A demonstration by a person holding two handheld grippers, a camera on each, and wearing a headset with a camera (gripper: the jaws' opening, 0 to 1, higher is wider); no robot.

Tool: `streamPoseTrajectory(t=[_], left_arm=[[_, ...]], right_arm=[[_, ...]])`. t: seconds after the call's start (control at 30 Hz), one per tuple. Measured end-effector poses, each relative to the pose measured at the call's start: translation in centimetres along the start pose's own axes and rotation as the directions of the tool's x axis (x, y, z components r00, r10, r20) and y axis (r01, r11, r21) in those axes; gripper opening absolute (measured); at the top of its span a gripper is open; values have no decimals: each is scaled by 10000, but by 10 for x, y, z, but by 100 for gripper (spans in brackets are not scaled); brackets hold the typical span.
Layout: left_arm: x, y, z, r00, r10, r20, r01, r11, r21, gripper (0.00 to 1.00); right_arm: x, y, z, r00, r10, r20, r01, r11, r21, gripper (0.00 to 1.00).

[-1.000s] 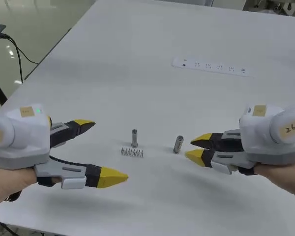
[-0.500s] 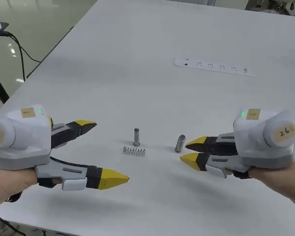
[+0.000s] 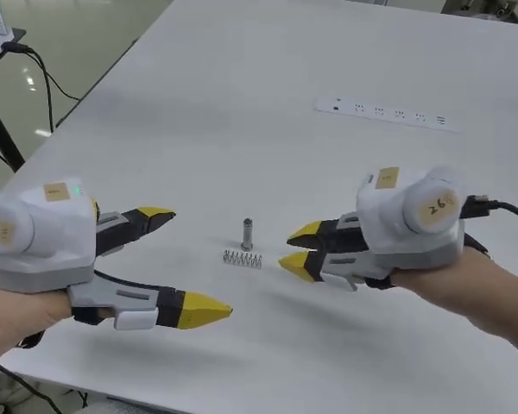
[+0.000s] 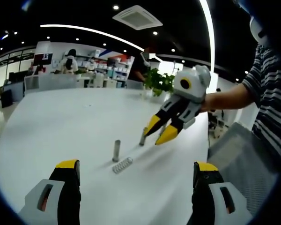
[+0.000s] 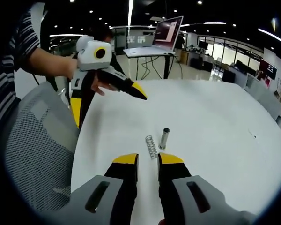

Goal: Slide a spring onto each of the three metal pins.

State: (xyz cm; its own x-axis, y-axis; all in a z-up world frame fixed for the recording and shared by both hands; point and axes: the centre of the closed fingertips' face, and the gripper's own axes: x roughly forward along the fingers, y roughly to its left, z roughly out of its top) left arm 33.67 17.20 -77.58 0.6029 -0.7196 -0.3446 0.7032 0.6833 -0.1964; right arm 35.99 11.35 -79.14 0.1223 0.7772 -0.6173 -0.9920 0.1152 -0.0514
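Head view: on the white table (image 3: 242, 103), one pin (image 3: 248, 233) stands upright near the middle. A loose spring (image 3: 243, 258) lies flat just at its 6 o'clock. The left gripper (image 3: 183, 260) is held level at 8 o'clock and points toward 3, its jaws spread wide. The right gripper (image 3: 298, 247) comes in from 3 o'clock in a bent-wrist hand, its jaws a narrow gap apart with its tips near the pin. A power strip (image 3: 387, 114) lies at 1 o'clock.

Left gripper view: the left gripper (image 4: 136, 165) has wide jaws that frame the pin (image 4: 116, 150) and spring (image 4: 122, 164). The right gripper (image 4: 161, 130) slants down from 2 o'clock beside a second pin (image 4: 143, 136).

Right gripper view: the right gripper (image 5: 148, 159) has nearly closed jaws with nothing between them. The spring (image 5: 151, 146) and pin (image 5: 164, 138) sit just ahead at 12. The left gripper (image 5: 107, 104) hangs at 10 o'clock.
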Motion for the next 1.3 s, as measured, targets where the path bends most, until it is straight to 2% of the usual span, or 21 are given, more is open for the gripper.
streamPoseTrajectory(t=[0.1,0.17,0.4,0.7,0.93,1.3], left_arm=[[-1,1,0,10000,18,26,-18,10000,-5,98],[-1,1,0,10000,33,18,-33,10000,-28,98],[-1,1,-3,10000,10,-7,-10,10000,-71,98],[1,0,-3,9999,-86,-60,85,10000,-14,97],[0,1,-2,10000,-87,-37,87,10000,-48,97],[-2,2,-6,9999,-58,-99,57,9999,-158,97]], right_arm=[[12,2,1,9996,91,-280,-105,9986,-509,13],[17,2,2,9993,121,-345,-141,9982,-588,13],[32,0,-1,9975,254,-662,-299,9972,-687,12],[51,-7,-15,9915,326,-1257,-403,9975,-589,13],[59,-13,-21,9882,268,-1508,-335,9986,-421,13],[65,-14,-30,9835,391,-1765,-435,9988,-215,12]])
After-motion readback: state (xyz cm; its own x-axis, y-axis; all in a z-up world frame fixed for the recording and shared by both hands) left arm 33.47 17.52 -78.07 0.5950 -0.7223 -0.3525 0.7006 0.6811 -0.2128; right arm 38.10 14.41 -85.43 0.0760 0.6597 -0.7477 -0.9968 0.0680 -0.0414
